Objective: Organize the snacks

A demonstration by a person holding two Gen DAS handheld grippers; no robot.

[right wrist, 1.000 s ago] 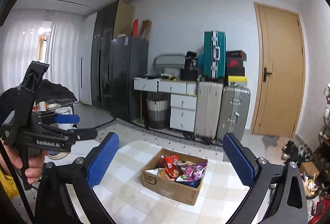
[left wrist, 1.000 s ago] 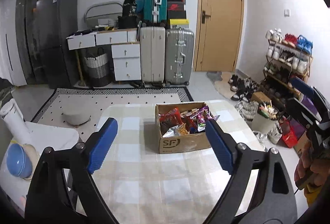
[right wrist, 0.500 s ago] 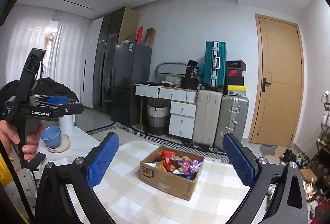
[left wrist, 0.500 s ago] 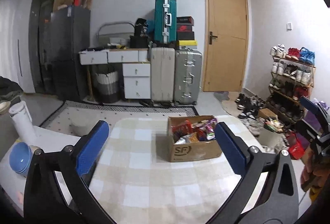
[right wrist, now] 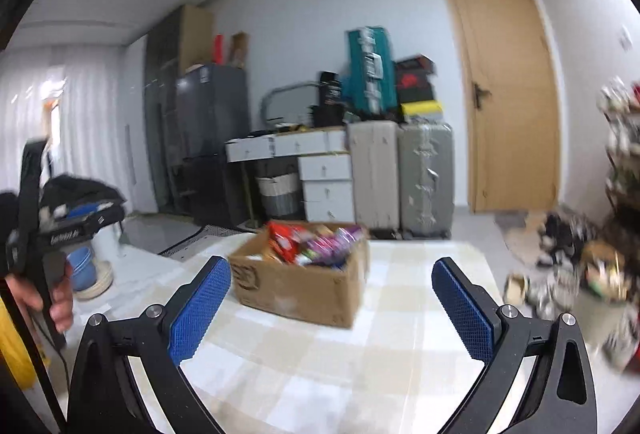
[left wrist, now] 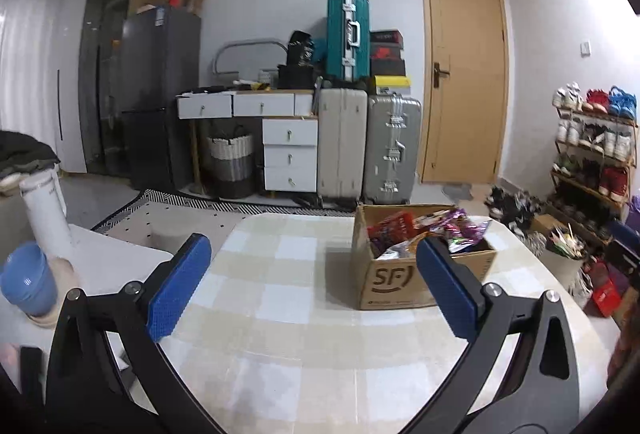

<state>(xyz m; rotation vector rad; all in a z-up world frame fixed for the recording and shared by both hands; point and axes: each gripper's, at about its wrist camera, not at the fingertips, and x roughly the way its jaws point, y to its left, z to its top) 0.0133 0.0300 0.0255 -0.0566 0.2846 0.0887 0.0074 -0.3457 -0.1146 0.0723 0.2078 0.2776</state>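
A brown cardboard box point(left wrist: 394, 284) marked SF stands on the checked tablecloth, filled with several bright snack packets point(left wrist: 424, 230). It also shows in the right wrist view point(right wrist: 298, 286), with the packets point(right wrist: 316, 244) heaped inside. My left gripper point(left wrist: 314, 278) is open and empty, held above the table, with the box behind its right finger. My right gripper point(right wrist: 332, 298) is open and empty, with the box between and beyond its fingers. The left gripper also shows at the left of the right wrist view point(right wrist: 76, 222), held in a hand.
The table point(left wrist: 280, 334) has a beige checked cloth. A blue bowl point(left wrist: 26, 288) and a white bottle point(left wrist: 46, 214) stand on a white surface to the left. Suitcases point(left wrist: 370, 146), white drawers point(left wrist: 290, 154) and a door point(left wrist: 464, 74) line the far wall. A shoe rack point(left wrist: 592, 146) stands at the right.
Both cameras have swung: the box now sits further right in the left wrist view and further left in the right wrist view. The right wrist view is blurred by motion. Both grippers stay open.
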